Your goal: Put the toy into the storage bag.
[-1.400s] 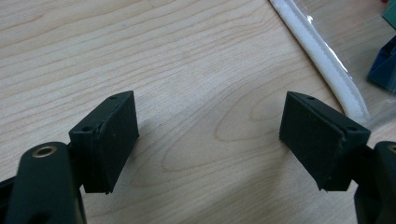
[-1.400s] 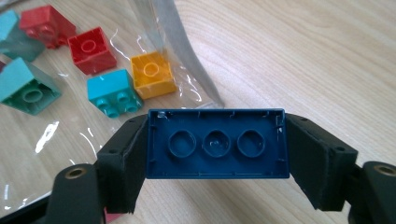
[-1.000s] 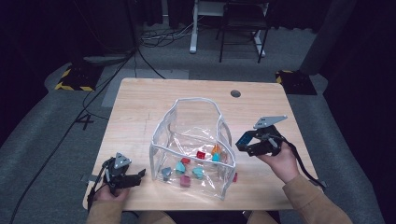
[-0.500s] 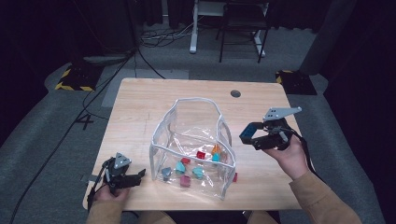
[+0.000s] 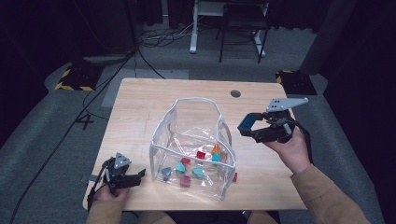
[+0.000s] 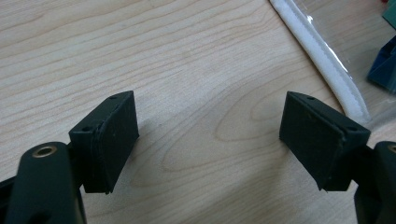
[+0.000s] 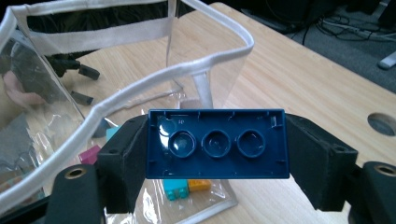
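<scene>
Blue brick (image 7: 215,143) in right claw (image 7: 215,149) beside clear bag (image 7: 140,93).

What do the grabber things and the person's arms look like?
Both grippers, the left gripper and the right gripper, are black with two blocky jaws, each topped by a grey three-cornered plate dotted with small holes. Black cables trail behind. The sleeves are tan.

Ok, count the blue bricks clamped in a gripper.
1. The right gripper clamps one blue brick above the table beside the clear bag. The left gripper is open with bare table between its jaws.
</scene>
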{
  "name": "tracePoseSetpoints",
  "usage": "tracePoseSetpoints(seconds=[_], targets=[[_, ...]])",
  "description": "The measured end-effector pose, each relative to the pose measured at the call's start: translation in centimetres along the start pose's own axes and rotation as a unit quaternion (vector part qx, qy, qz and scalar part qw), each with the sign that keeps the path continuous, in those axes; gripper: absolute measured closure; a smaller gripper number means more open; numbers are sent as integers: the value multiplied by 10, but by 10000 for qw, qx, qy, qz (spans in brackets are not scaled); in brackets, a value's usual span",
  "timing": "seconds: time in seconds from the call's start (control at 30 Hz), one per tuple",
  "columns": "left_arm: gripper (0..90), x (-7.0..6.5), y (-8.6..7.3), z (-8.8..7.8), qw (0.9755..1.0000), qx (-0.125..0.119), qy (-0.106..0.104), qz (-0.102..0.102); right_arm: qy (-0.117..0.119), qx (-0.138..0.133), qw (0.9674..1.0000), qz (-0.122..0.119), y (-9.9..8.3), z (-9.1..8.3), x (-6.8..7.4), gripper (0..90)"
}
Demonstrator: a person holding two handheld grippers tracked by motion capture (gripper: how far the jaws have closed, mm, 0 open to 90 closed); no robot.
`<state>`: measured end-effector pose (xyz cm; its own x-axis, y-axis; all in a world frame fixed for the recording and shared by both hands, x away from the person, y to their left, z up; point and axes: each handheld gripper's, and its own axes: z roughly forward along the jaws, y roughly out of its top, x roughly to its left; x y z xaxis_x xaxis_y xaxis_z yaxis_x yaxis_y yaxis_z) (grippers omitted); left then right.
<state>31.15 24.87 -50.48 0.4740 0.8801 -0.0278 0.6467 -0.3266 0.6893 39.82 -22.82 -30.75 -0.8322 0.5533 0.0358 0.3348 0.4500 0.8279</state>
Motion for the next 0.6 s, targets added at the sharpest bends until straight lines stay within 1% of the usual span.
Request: tracePoseSetpoints(seconds=[0.1, 0.27, 0.5, 0.6], targets=[[199, 0, 0, 0, 10000, -1, 0, 0, -12, -59, 10000, -69, 6, 0, 3, 272], [198, 0, 0, 0, 10000, -27, 8, -1, 46, -129, 9997, -212, 16, 3, 9, 272], [196, 0, 0, 0, 10000, -17, -10, -2, 167, -103, 9991, -375, 32, 15, 18, 272], [194, 0, 0, 0, 10000, -14, -18, 2, 206, -23, 9988, -451, 40, 22, 23, 272]])
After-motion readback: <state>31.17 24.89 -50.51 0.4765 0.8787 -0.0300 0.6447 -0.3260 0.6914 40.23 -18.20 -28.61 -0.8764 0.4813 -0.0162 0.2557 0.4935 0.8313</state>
